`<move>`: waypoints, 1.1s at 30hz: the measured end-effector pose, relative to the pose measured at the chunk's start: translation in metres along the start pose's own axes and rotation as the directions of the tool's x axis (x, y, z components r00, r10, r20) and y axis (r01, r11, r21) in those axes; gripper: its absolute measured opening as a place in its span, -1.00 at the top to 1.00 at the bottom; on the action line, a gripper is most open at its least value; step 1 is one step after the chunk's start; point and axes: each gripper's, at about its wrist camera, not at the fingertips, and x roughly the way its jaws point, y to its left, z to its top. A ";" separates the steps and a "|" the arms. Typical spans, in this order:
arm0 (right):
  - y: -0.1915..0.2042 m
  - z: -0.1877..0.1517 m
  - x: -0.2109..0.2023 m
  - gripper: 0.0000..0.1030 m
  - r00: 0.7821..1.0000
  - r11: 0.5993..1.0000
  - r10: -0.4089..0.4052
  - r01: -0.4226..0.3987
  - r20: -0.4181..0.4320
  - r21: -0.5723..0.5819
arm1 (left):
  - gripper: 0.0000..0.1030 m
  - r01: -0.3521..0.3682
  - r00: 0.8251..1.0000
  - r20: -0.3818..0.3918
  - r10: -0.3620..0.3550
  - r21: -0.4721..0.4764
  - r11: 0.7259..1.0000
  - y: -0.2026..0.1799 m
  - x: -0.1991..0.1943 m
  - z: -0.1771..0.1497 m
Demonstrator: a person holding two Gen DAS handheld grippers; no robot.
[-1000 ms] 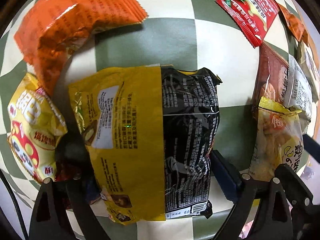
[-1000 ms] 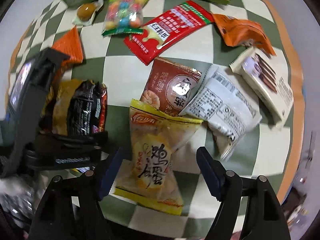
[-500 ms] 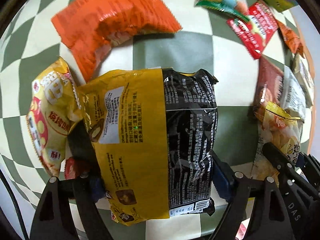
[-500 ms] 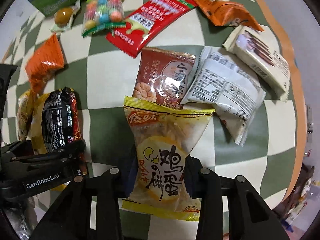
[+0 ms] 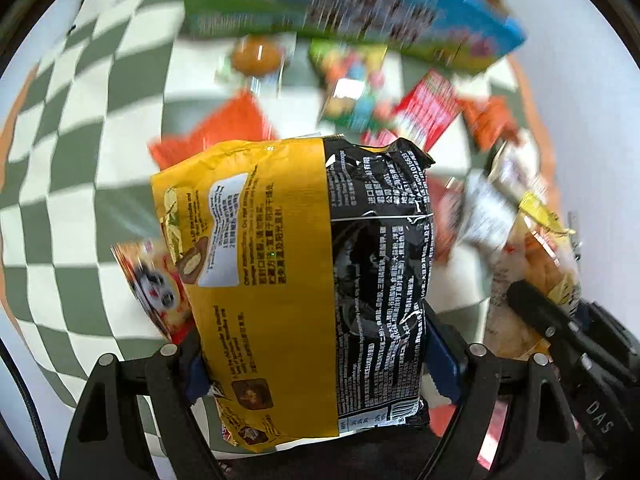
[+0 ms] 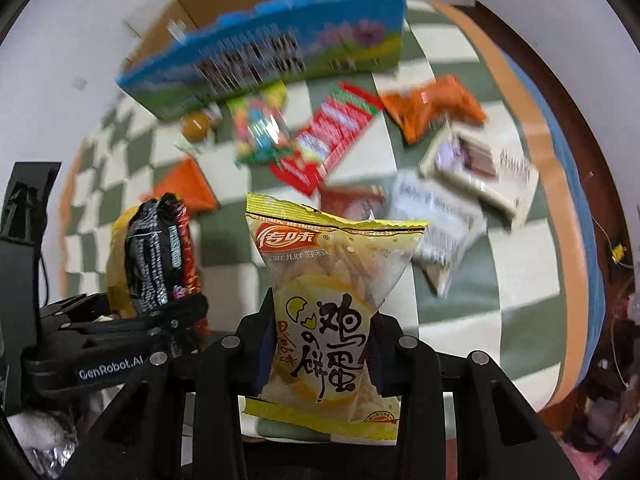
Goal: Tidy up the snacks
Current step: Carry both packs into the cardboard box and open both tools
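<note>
The left gripper point(image 5: 316, 356) has its fingers point(image 5: 442, 360) clenched on the lower part of a yellow-and-black noodle packet point(image 5: 304, 280), one finger on each long edge, so the packet's long axis runs straight ahead of the fingers and its top end points away. The right gripper point(image 6: 318, 348) is likewise clenched, squeezing a yellow egg-cracker bag point(image 6: 332, 304) at its waist; the bag stands upright, top seal foremost. Both packets appear lifted clear of the checkered worktop point(image 6: 460, 292).

Beyond both sets of fingers, at the far edge of the worktop, stands an open cardboard box with blue and green printed sides point(image 6: 272, 60), seemingly the place the snacks belong. It lies ahead and higher in both views, so each packet would have to travel forward, top end first, over the near wall. From these views I cannot tell which hand is nearer the box.

Between fingers and box lie loose snacks: a red sachet point(image 6: 328, 136), a bag of coloured candies point(image 6: 260, 128), an orange packet point(image 6: 432, 108), and a white wafer pack point(image 6: 476, 168). Motion blur hides their finer detail.
</note>
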 end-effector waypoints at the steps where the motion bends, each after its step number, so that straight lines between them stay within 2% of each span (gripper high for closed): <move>1: -0.002 0.009 -0.012 0.23 1.000 1.000 0.017 -0.017 0.014 -0.006 | -0.65 0.004 1.000 0.018 -0.004 -0.003 1.000 -0.001 -0.011 0.007; 3: -0.004 0.030 -0.043 0.23 0.998 0.998 0.050 -0.049 0.042 -0.029 | -0.65 0.026 0.998 0.054 -0.025 -0.010 1.000 0.003 -0.034 0.033; 6: 0.006 0.072 -0.064 0.23 0.992 0.994 0.089 -0.084 0.086 -0.066 | -0.65 0.049 0.992 0.114 -0.047 -0.015 0.999 0.003 -0.070 0.079; 10: 0.015 0.137 -0.078 0.23 0.983 0.987 0.135 -0.122 0.128 -0.104 | -0.65 0.036 0.984 0.177 -0.032 -0.021 0.999 -0.007 -0.094 0.153; 13: 0.023 0.191 -0.076 0.23 0.977 0.983 0.146 -0.126 0.157 -0.134 | -0.65 0.003 0.979 0.205 0.004 -0.030 1.000 -0.019 -0.087 0.216; 19: 0.028 0.290 -0.033 0.23 0.979 0.982 0.137 -0.114 0.152 -0.149 | -0.65 -0.037 0.986 0.158 0.046 -0.059 0.998 -0.008 -0.053 0.319; 21: 0.026 0.319 -0.010 0.23 0.982 0.983 0.133 -0.114 0.131 -0.143 | -0.65 -0.038 0.991 0.126 0.047 -0.070 0.997 -0.003 -0.035 0.340; 25: 0.022 0.354 0.035 0.23 0.988 0.984 0.129 -0.117 0.081 -0.136 | -0.65 -0.041 0.997 0.058 0.046 -0.074 0.996 0.005 0.004 0.383; 33: 0.022 0.393 0.107 0.23 0.995 0.982 0.098 -0.096 0.001 -0.163 | -0.65 -0.057 0.998 -0.028 0.056 -0.056 0.997 0.001 0.051 0.405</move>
